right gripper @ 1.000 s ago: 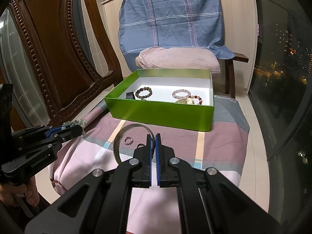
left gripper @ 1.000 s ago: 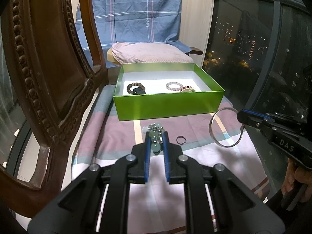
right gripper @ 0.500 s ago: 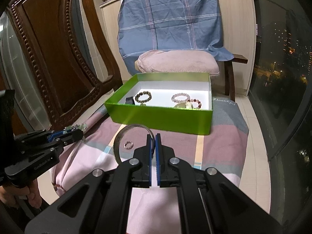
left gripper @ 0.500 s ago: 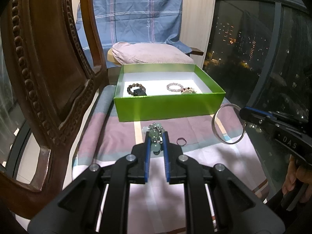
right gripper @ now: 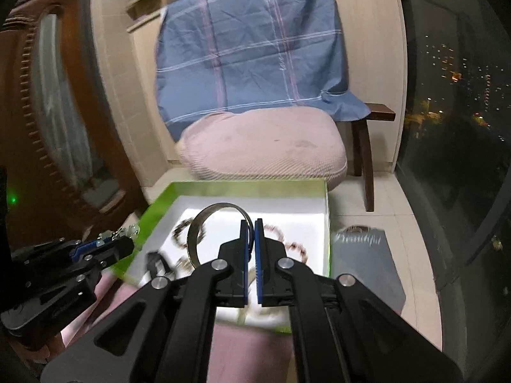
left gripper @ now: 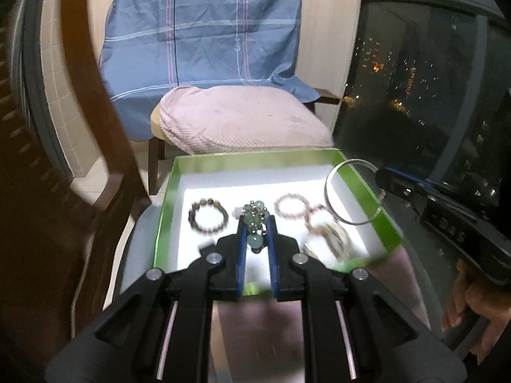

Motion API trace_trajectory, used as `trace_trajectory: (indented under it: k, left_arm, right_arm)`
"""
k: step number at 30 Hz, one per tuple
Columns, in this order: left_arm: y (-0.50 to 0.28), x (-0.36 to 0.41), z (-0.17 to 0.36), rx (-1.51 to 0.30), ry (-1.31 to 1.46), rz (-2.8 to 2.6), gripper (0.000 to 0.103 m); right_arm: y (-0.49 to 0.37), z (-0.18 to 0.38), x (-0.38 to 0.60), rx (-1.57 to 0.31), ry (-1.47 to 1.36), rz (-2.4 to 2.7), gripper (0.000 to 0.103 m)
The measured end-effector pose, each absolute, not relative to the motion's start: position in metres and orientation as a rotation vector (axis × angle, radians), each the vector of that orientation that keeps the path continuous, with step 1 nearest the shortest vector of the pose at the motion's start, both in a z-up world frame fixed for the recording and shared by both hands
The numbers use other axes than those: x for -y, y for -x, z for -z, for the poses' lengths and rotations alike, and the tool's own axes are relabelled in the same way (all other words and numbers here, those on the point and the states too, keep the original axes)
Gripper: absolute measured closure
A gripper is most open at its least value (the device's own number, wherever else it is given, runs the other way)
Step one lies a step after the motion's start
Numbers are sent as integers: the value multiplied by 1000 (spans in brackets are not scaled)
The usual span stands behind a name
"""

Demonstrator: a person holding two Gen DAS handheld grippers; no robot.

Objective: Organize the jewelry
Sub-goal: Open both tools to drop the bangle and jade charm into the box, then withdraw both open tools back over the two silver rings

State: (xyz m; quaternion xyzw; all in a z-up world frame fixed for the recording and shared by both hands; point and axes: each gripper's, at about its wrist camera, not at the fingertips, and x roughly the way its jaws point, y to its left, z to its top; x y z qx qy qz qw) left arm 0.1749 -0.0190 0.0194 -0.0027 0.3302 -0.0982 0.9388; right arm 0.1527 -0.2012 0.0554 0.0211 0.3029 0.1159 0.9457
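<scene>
While poised over the green box [left gripper: 367, 188], left gripper [left gripper: 256, 220] clamped on a bracelet of pale green beads [left gripper: 254, 220], beads bunched between the blue pads and spilling past the tips. Right gripper [right gripper: 250, 223] pinched tight on a thin silver bangle [right gripper: 196, 226], ring standing upright to the left of its tips, above the white floor of the box. Seen from the left wrist, same bangle [left gripper: 351, 191] hanging over the right wall of the box. Lying on the box floor: a dark bead bracelet [left gripper: 208, 218] at left, a pink bead bracelet [left gripper: 292, 206] at right, more beaded pieces blurred beside it. Box resting on a pink striped cloth [right gripper: 249, 348]. Behind the box, a chair with a pink cushion [right gripper: 262, 143] and a blue checked cloth [right gripper: 252, 54] draped over its back. A hand [left gripper: 472, 306] visible at the right edge of the left view.
</scene>
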Motion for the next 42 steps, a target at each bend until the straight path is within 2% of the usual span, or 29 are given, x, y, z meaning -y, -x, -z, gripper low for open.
trace_trajectory:
  k: [3, 4, 6, 7, 8, 12, 13, 16, 20, 25, 29, 42]
  left_arm:
    - [-215, 18, -8, -713, 26, 184, 90]
    - [-223, 17, -5, -724, 36, 191, 85]
    - [-228, 14, -4, -718, 59, 202, 45]
    - [-226, 12, -8, -700, 71, 189, 21]
    - [-219, 7, -16, -653, 95, 174, 15]
    - [-177, -10, -62, -520, 156, 185, 7]
    - [-157, -16, -73, -475, 163, 181, 5]
    - [-103, -28, -82, -417, 175, 173, 4]
    - [-45, -31, -53, -450, 117, 151, 4]
    - [-6, -20, -12, -584, 51, 106, 4]
    - [9, -7, -3, -593, -19, 110, 4]
    - [10, -9, 11, -634, -10, 101, 4]
  right_arm:
    - [-186, -44, 203, -659, -48, -211, 99]
    - [-194, -39, 204, -675, -51, -207, 98]
    - [-201, -36, 205, -675, -51, -189, 65]
    - [-197, -40, 209, -646, -60, -170, 29]
    - [-187, -48, 215, -581, -92, -152, 14]
    - [-141, -87, 236, -379, -172, -144, 11]
    - [-127, -95, 242, -341, -187, -147, 8]
    - [-82, -104, 254, -272, -212, -149, 3]
    - [-37, -94, 246, -334, -137, -193, 3]
    - [25, -65, 213, -425, 15, -221, 3]
    - [52, -51, 200, -465, 53, -238, 3]
    - [43, -38, 207, -525, 17, -214, 3]
